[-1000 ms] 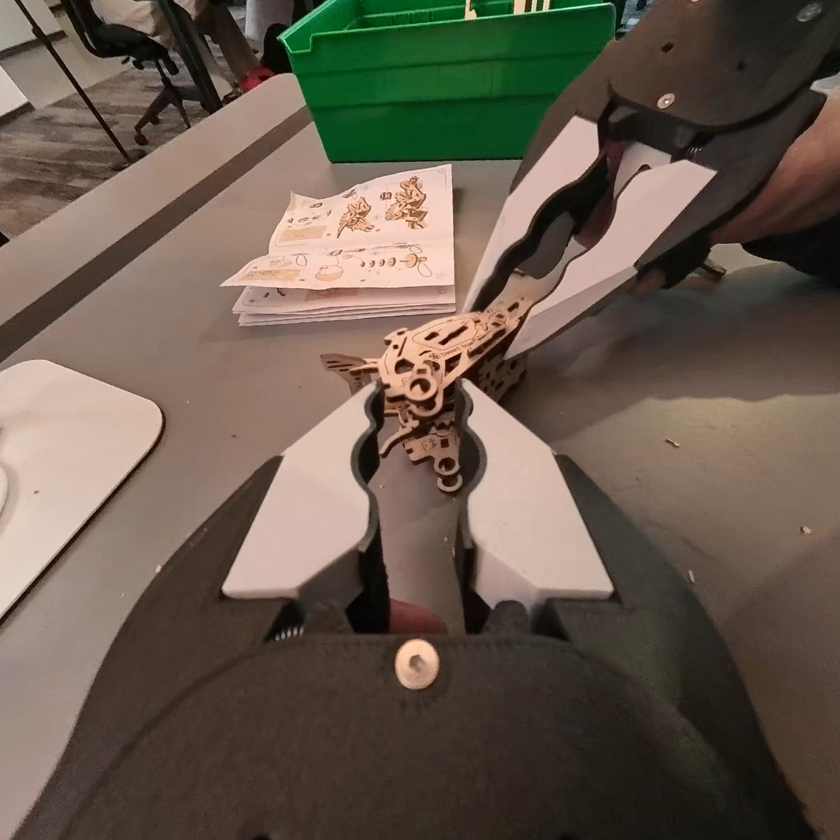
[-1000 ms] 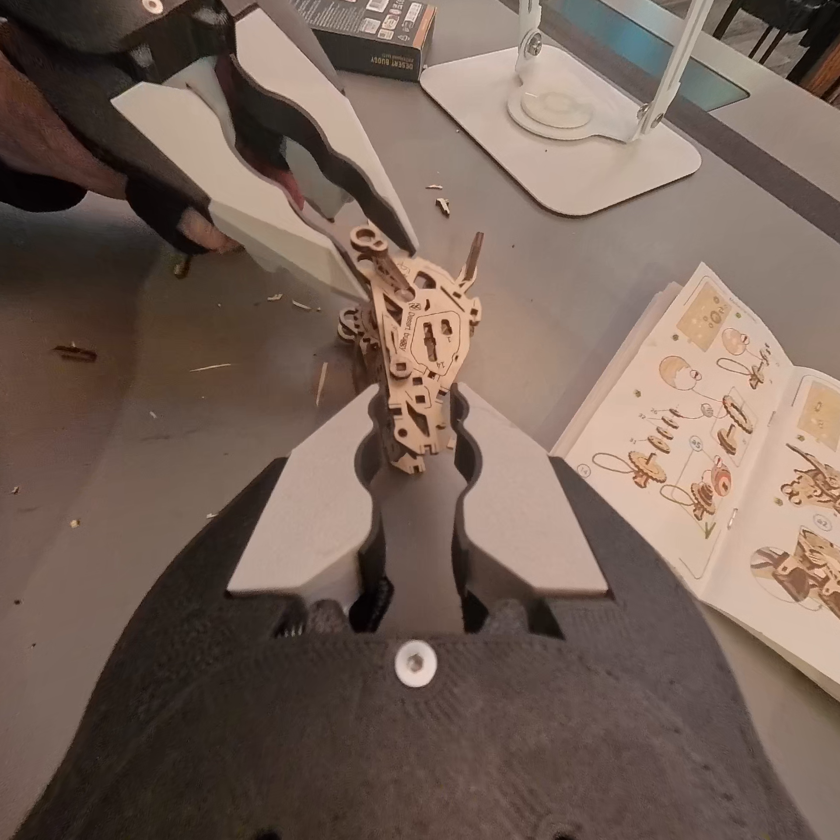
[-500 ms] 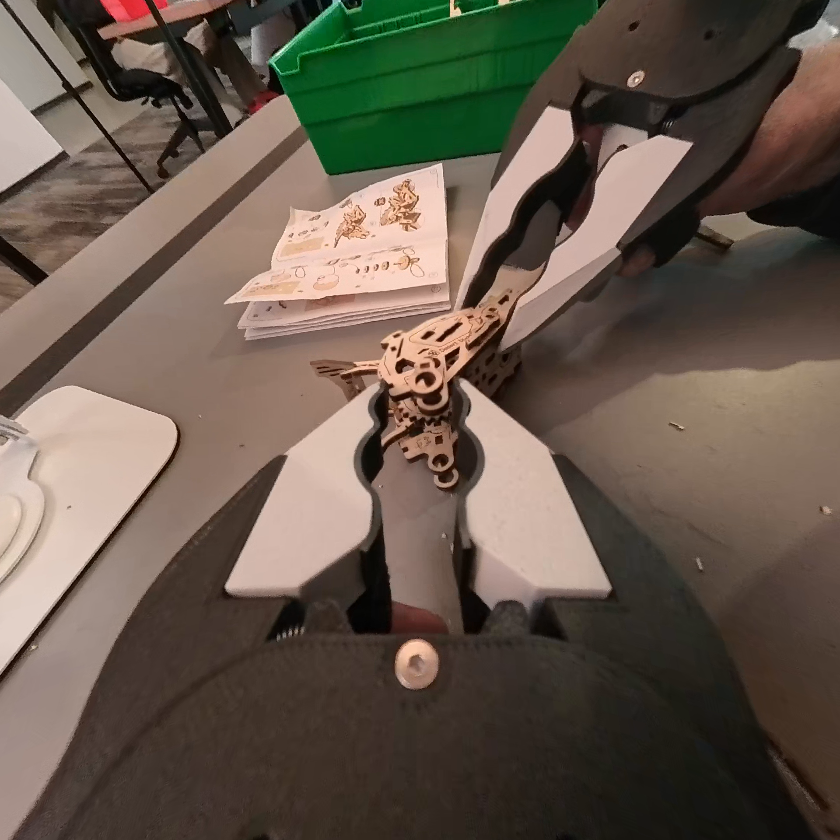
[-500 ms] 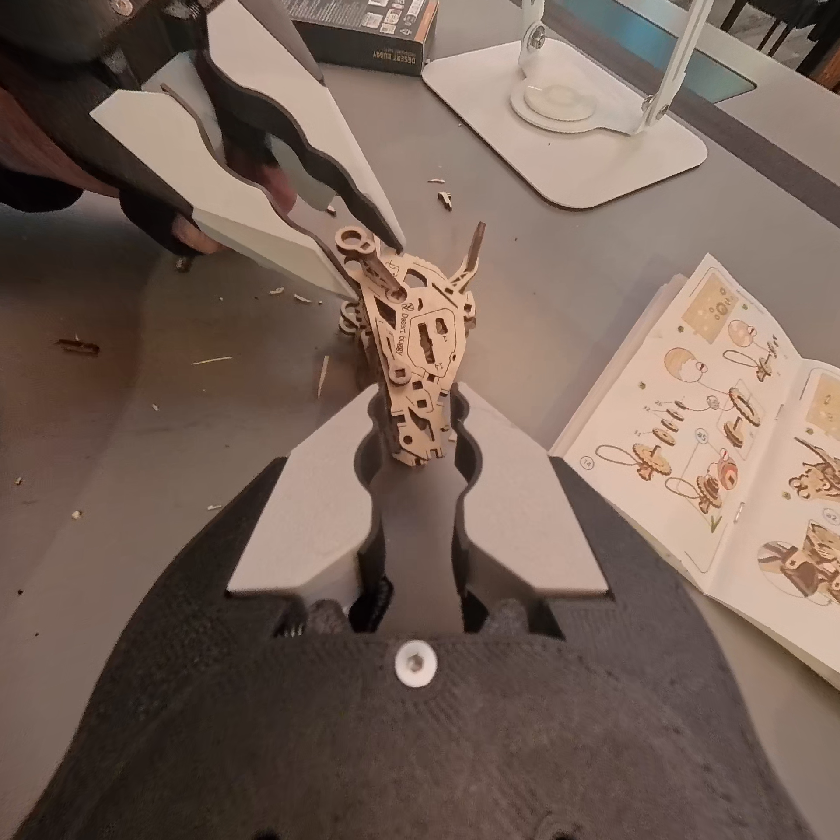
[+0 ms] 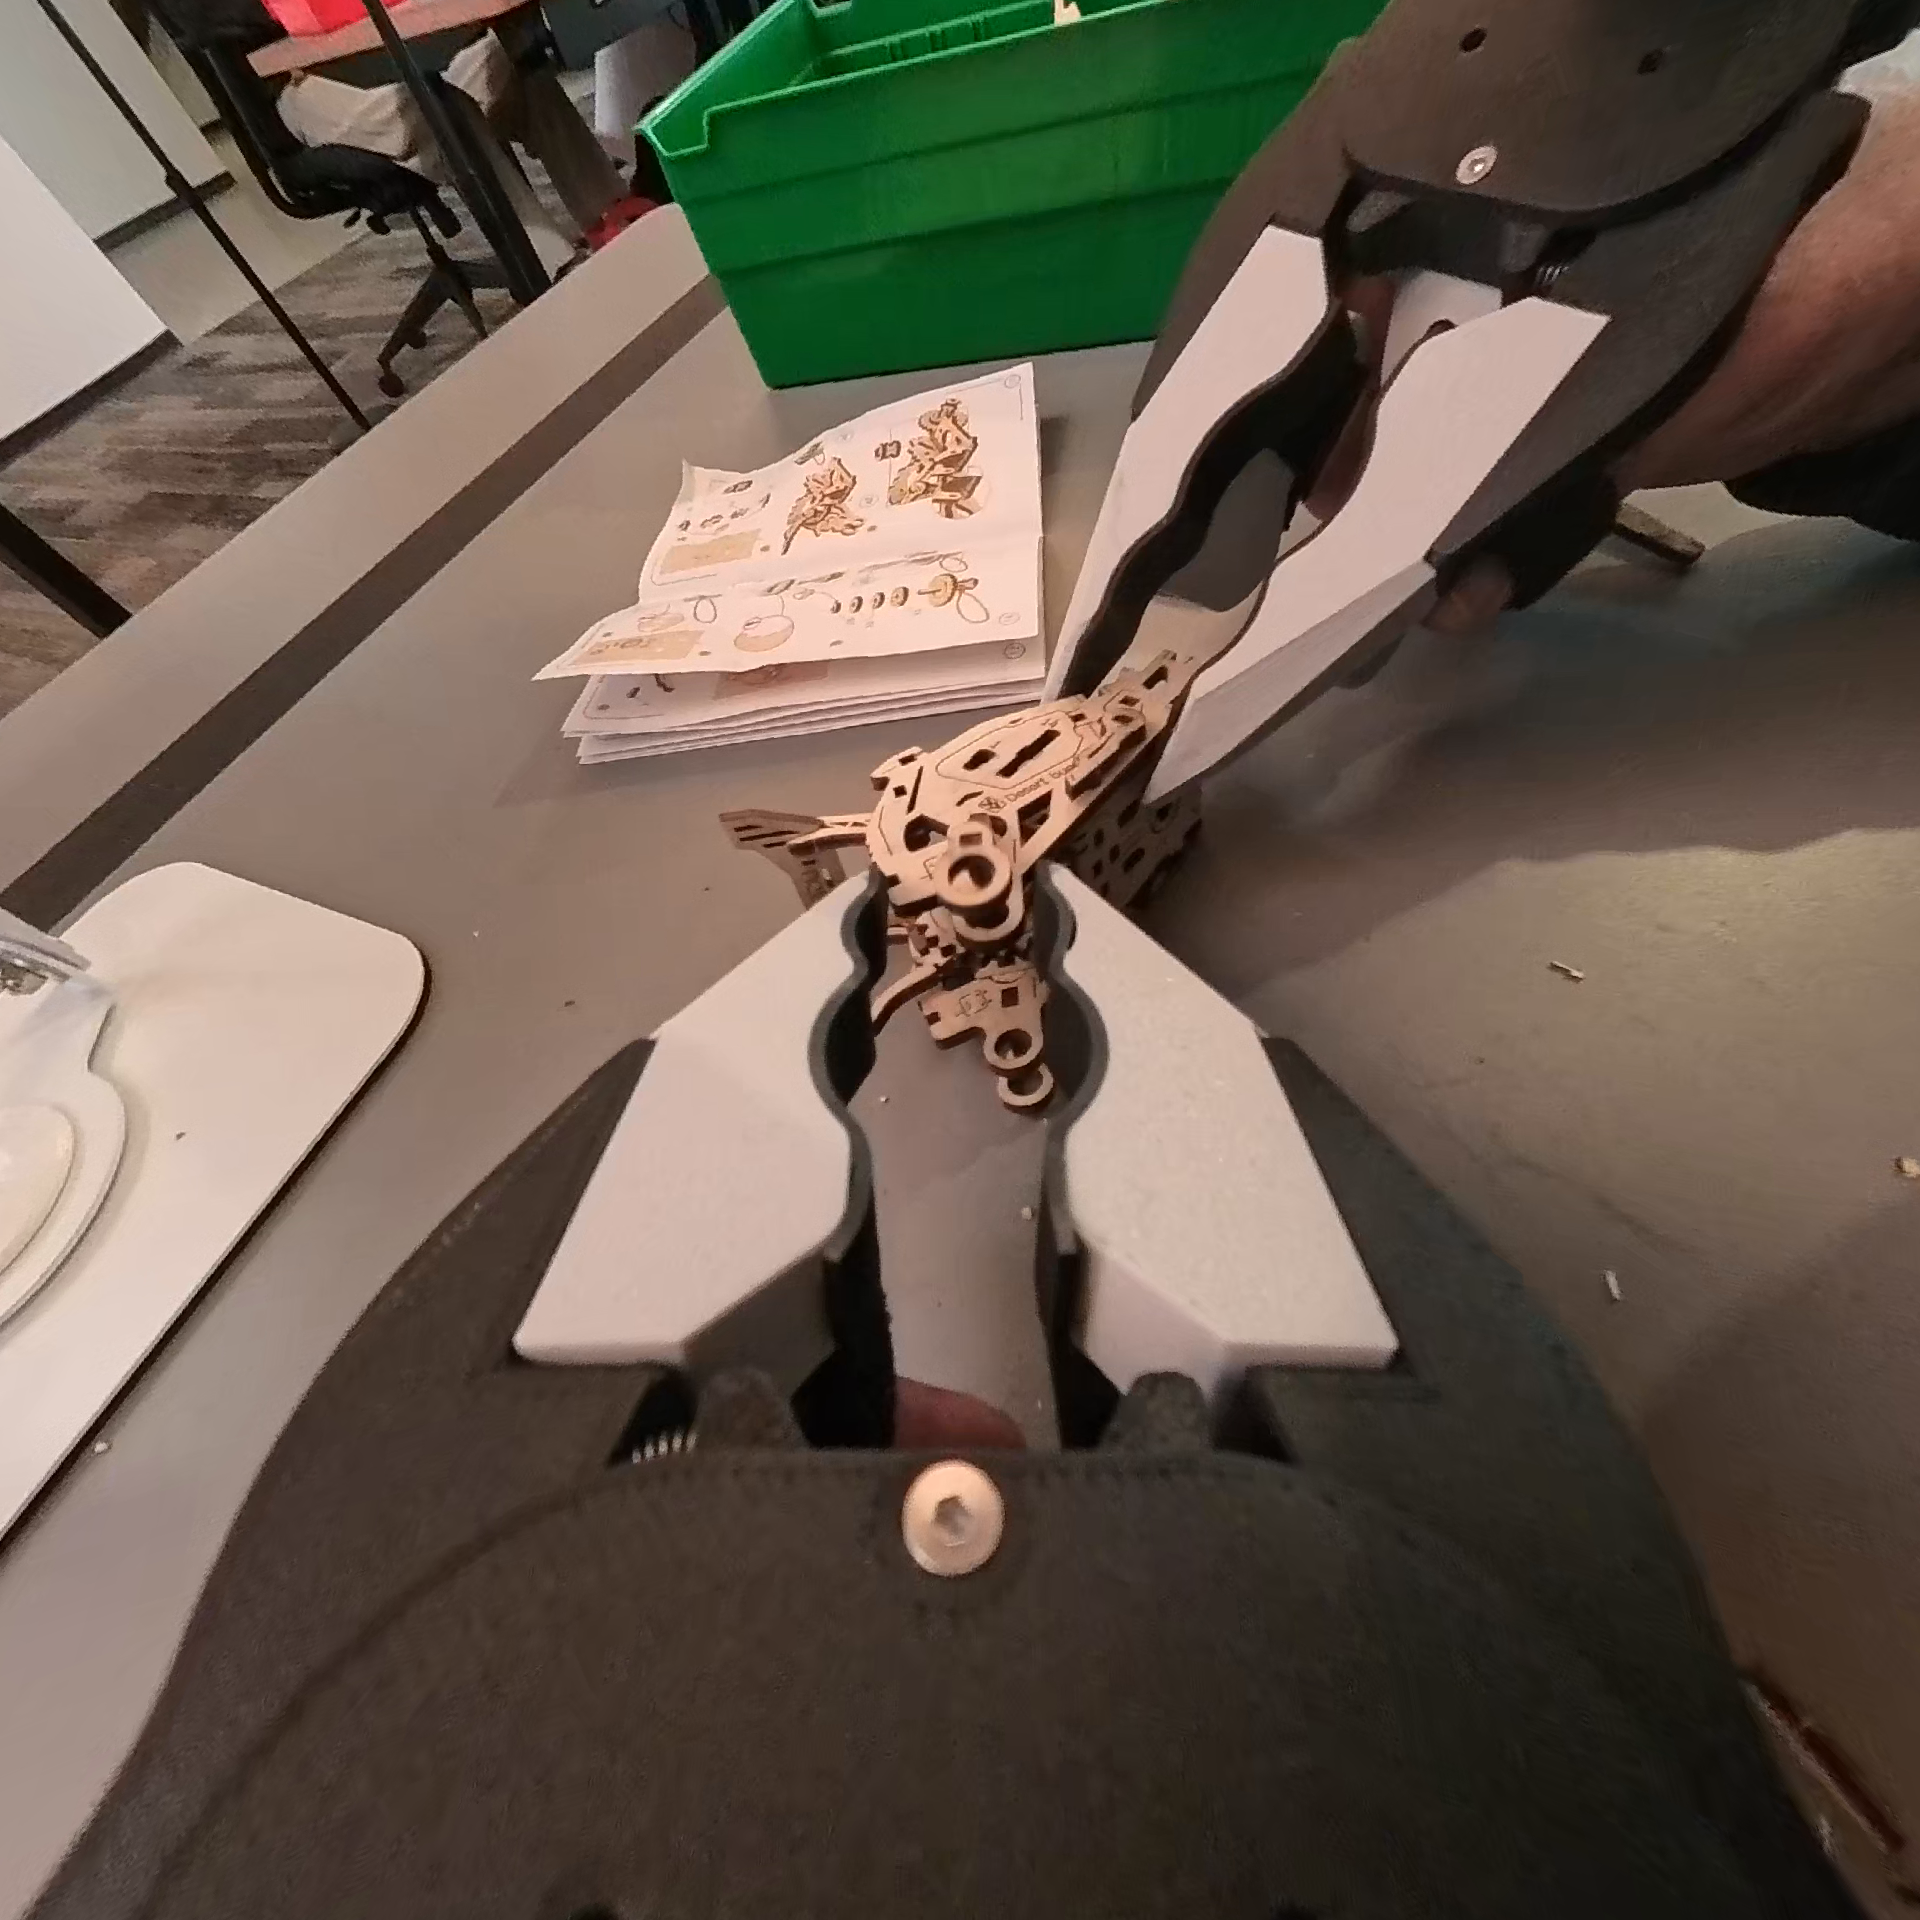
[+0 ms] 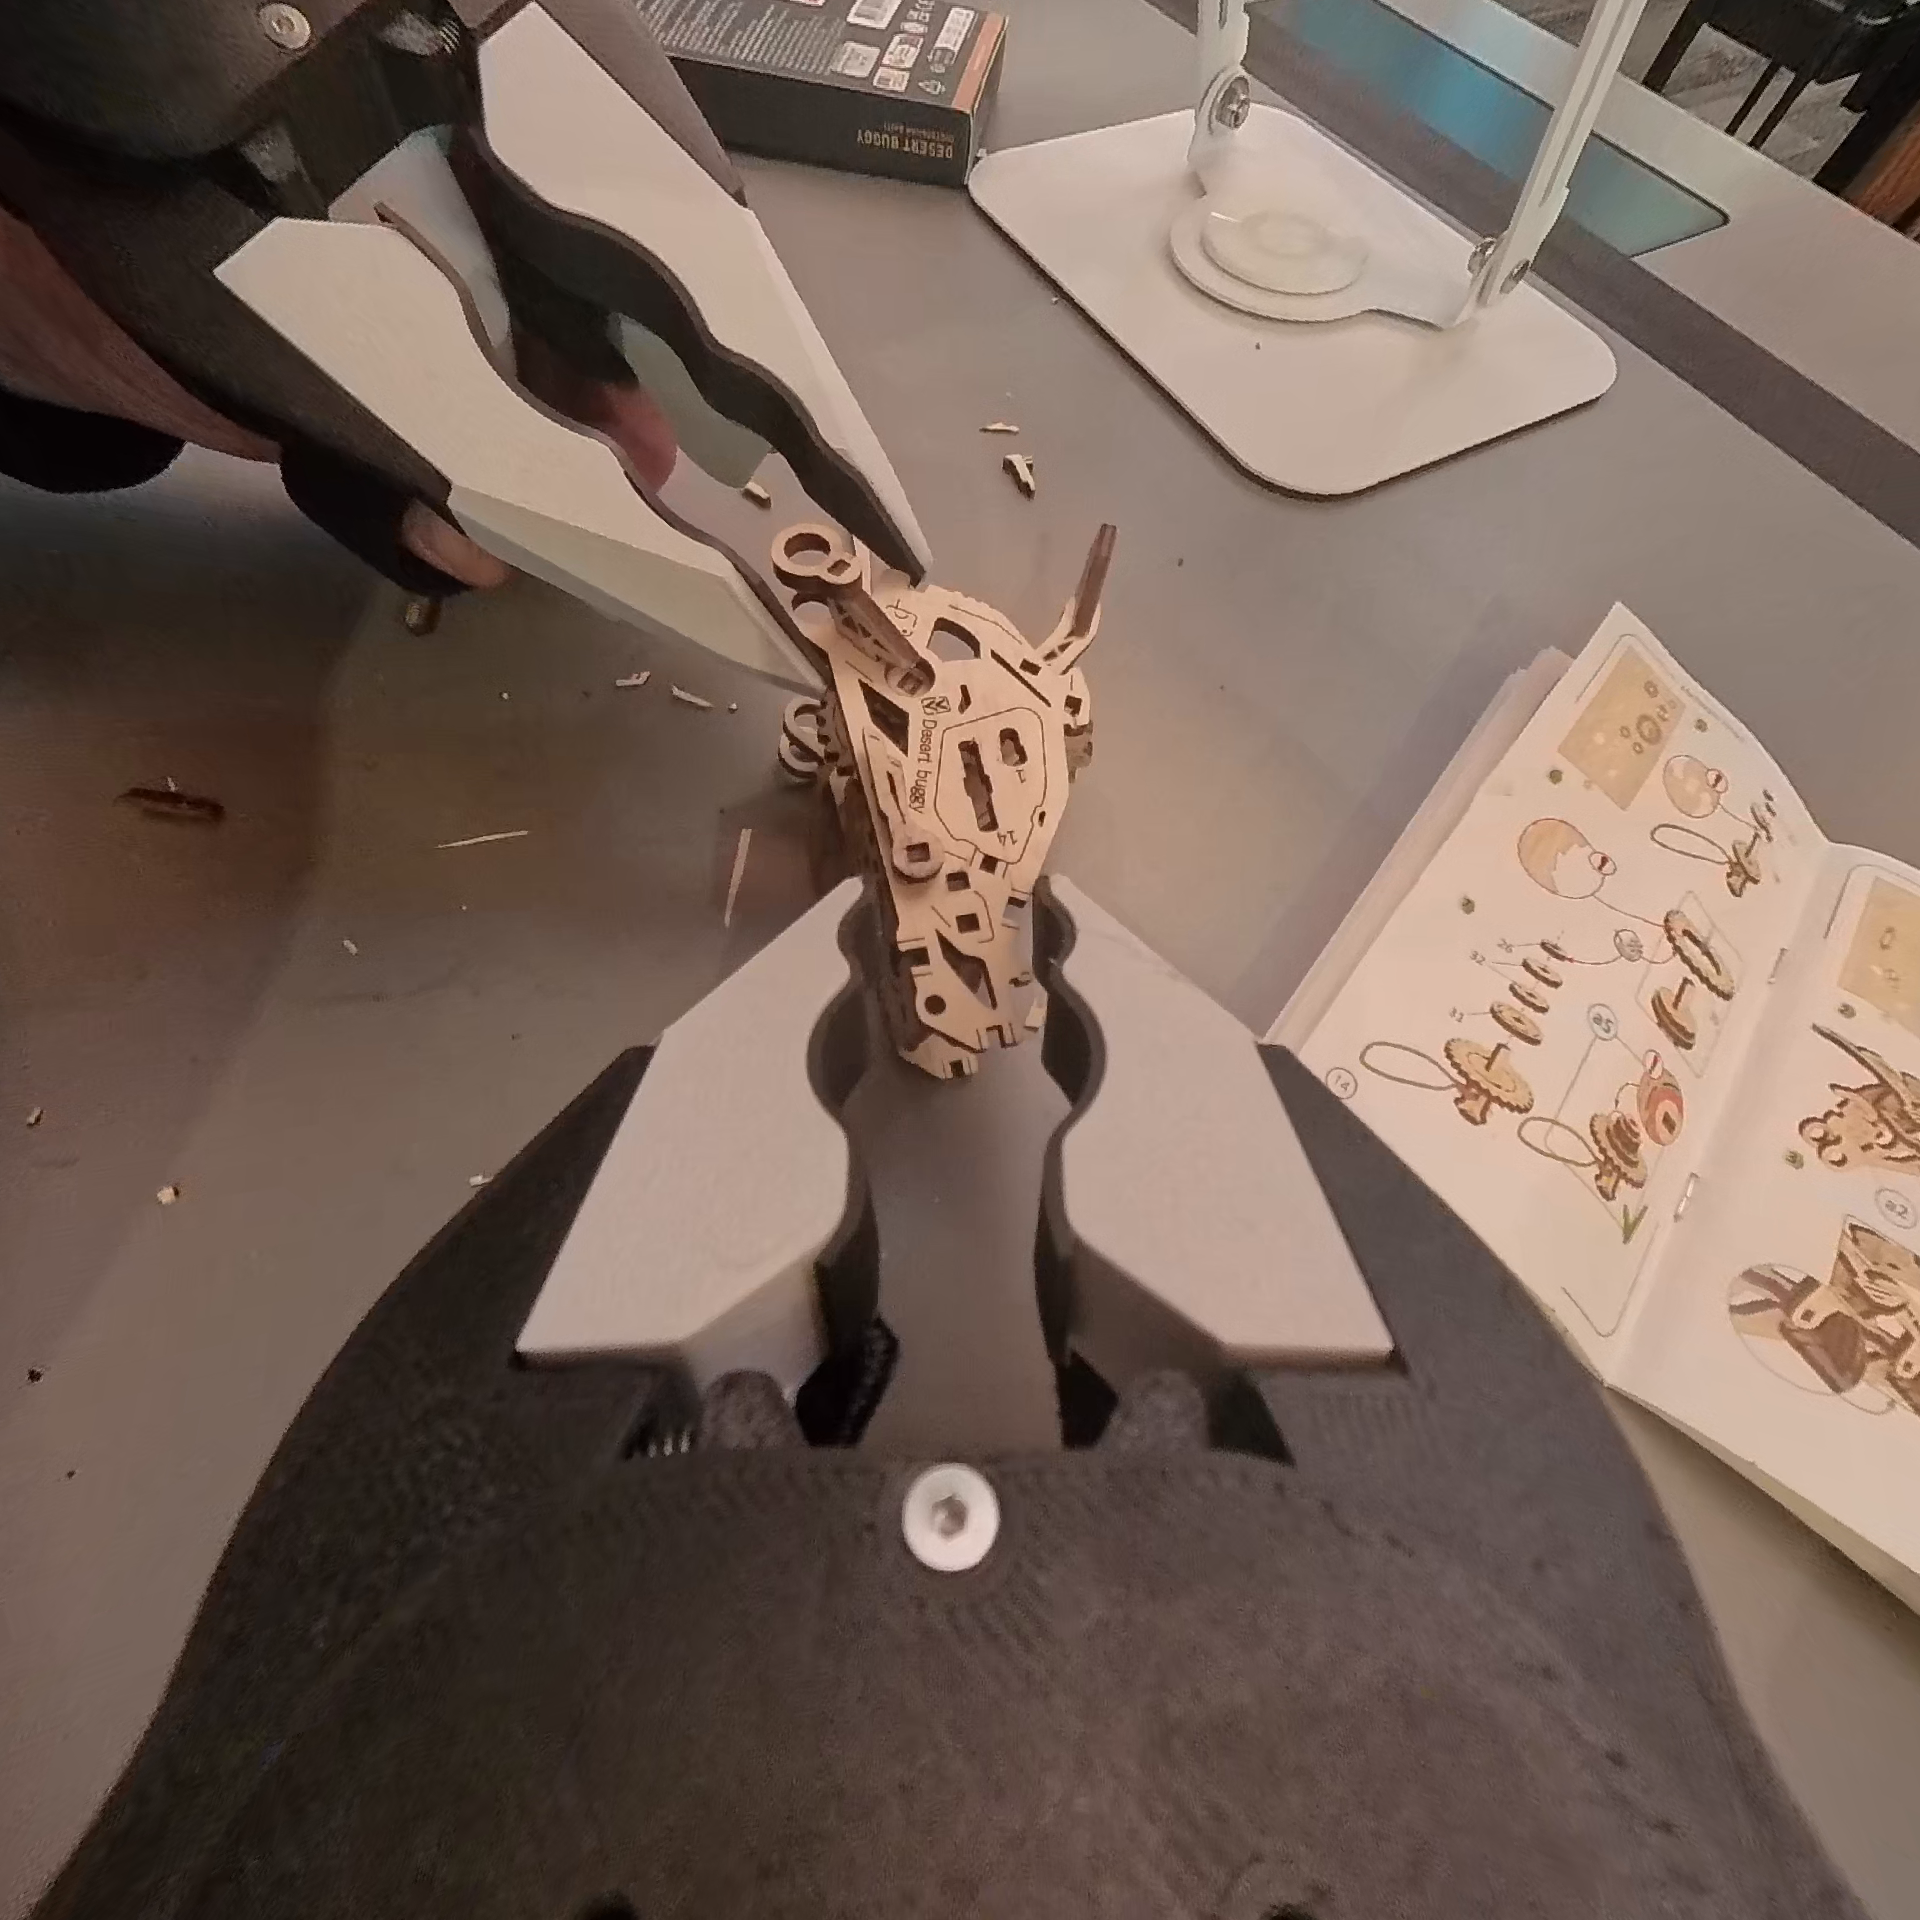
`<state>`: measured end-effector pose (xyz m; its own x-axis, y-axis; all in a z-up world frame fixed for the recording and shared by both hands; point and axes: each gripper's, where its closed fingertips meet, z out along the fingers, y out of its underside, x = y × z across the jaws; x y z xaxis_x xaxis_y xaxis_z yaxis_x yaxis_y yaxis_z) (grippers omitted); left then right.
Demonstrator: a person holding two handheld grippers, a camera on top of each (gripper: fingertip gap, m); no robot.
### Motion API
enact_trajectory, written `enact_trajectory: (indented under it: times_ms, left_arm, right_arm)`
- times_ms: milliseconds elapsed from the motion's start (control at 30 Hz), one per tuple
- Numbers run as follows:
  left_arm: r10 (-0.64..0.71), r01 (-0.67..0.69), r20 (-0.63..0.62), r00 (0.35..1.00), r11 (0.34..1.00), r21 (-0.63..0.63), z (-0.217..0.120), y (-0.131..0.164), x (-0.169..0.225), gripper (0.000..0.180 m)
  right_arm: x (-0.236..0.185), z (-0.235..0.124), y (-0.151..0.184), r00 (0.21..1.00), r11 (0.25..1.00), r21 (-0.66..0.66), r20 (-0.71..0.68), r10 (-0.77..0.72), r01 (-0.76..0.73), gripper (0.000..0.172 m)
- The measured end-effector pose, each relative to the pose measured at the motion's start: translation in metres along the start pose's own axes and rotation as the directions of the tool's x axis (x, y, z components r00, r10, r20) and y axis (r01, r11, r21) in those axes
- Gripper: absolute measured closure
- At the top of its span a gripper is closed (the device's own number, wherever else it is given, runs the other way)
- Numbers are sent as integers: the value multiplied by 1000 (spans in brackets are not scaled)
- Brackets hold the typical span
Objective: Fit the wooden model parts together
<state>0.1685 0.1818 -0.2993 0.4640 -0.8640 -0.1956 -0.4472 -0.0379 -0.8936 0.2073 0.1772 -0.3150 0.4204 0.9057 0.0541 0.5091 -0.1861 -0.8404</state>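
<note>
Two grippers clamp one wooden model (image 6: pixel 956 831) from opposite ends, above the grey bench (image 5: pixel 1558 1039). Its narrow rear end sits between the jaws of the right gripper (image 6: pixel 956 935), both pads pressed on its sides. Its front end, with ringed linkage pieces, is pinched in the jaws of the left gripper (image 5: pixel 961 914). An open instruction booklet (image 5: pixel 831 582) lies just beyond the model, before a green bin (image 5: pixel 935 208).
</note>
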Motion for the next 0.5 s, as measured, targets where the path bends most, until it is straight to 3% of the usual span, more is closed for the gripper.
enact_trajectory:
  times_ms: [500]
  left_arm:
    - [1,-1,1,1000,1000,-29,3,4,-1,156]
  right_arm:
    - [5,-7,-13,998,998,44,-36,-42,43,140]
